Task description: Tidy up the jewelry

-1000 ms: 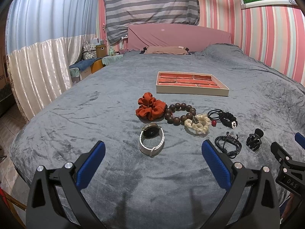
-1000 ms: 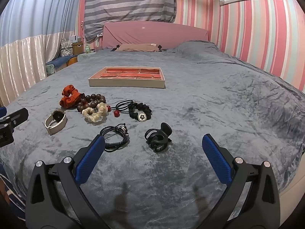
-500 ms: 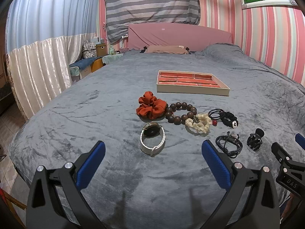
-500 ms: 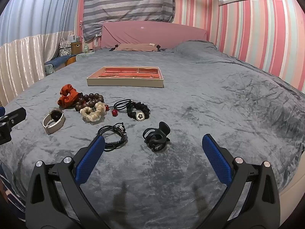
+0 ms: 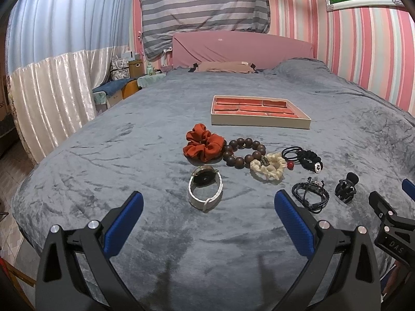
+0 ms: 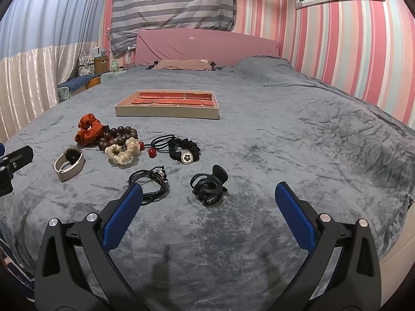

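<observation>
A cream jewelry tray with red compartments lies on the grey bed; it also shows in the right wrist view. In front of it lie an orange scrunchie, a brown bead bracelet, a cream scrunchie, a white-strapped watch, a black hair tie with a charm, a black braided bracelet and a black claw clip. My left gripper is open and empty, just before the watch. My right gripper is open and empty, just before the claw clip.
The grey blanket covers the whole bed, with its edge dropping off at left and right. A pink headboard and a pillow stand at the far end. A curtain and cluttered boxes are at the left.
Both grippers have drifted slightly; the items sit a little lower and nearer in both views. Nothing was taken hold of.
</observation>
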Demonstrator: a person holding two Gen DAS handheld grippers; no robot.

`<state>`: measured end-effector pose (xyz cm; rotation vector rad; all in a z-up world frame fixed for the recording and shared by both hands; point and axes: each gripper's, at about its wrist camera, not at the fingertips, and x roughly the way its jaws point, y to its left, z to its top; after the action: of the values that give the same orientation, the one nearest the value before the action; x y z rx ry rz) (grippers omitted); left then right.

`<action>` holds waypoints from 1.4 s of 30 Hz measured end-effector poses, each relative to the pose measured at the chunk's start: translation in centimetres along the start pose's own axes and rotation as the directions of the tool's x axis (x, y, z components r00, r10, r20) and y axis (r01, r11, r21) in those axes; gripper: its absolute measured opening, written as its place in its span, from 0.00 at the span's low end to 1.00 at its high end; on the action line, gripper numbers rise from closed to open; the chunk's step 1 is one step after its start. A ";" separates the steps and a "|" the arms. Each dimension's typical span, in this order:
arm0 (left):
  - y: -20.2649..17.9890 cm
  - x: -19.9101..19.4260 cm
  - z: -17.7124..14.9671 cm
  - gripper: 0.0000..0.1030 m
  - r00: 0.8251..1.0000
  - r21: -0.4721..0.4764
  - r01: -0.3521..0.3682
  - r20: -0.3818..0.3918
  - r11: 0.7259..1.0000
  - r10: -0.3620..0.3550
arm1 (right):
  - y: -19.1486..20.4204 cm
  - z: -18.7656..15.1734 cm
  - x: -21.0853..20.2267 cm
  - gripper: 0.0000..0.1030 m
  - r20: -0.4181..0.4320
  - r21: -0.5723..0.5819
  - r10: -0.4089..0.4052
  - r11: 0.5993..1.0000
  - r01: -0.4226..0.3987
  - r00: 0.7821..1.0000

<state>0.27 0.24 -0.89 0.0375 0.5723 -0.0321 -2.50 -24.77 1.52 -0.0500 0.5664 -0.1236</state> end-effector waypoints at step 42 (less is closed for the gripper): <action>0.3 0.6 0.0 0.96 1.000 -0.003 0.005 -0.017 1.000 -0.005 | -0.2 0.0 -0.1 0.96 0.055 0.030 -0.005 1.000 0.004 0.998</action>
<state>0.84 0.57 -1.21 0.0338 0.5896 -0.0356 -2.59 -24.97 1.58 -0.0259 0.5094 -0.1345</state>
